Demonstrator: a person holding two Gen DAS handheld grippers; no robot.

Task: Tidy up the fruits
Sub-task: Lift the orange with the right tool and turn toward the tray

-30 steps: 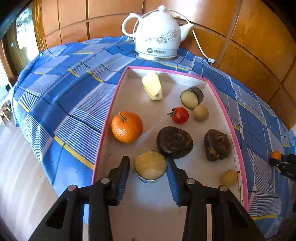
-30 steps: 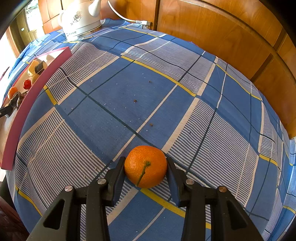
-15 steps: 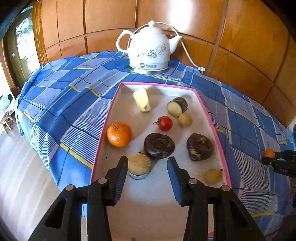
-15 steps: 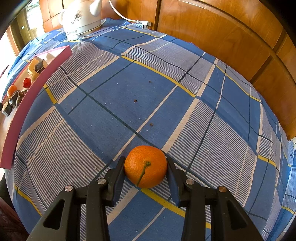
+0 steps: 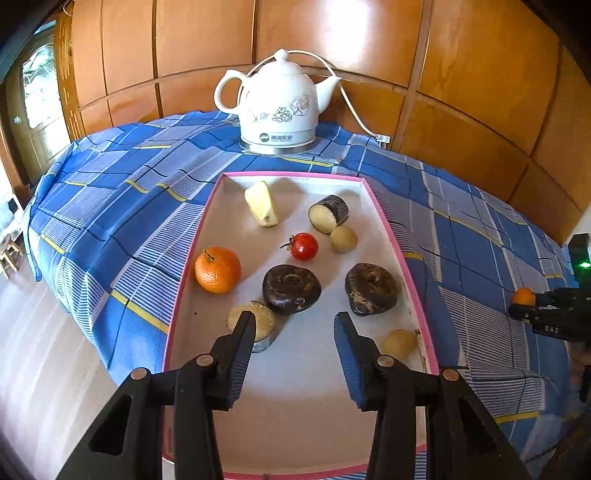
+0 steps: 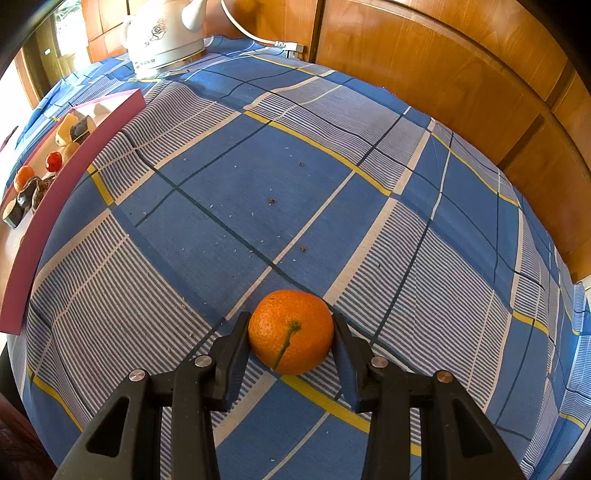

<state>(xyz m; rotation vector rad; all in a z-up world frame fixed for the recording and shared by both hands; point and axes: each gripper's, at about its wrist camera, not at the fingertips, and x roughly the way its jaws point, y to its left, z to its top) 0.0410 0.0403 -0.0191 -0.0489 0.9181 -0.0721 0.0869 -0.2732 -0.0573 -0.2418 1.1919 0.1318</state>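
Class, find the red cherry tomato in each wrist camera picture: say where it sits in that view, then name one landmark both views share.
Left wrist view: the cherry tomato lies mid-picture inside the pink-rimmed tray, between the orange and a small yellowish fruit.
Right wrist view: the tomato is tiny at the far left edge, behind the tray's pink wall.
Shared landmark: the white kettle beyond the tray.

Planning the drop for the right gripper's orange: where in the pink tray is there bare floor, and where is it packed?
Free: the tray's near end, behind the left gripper, and the far-left strip between the yellow wedge and the orange in the tray. Crowded: the middle and right side, around the tomato and two dark lumps.
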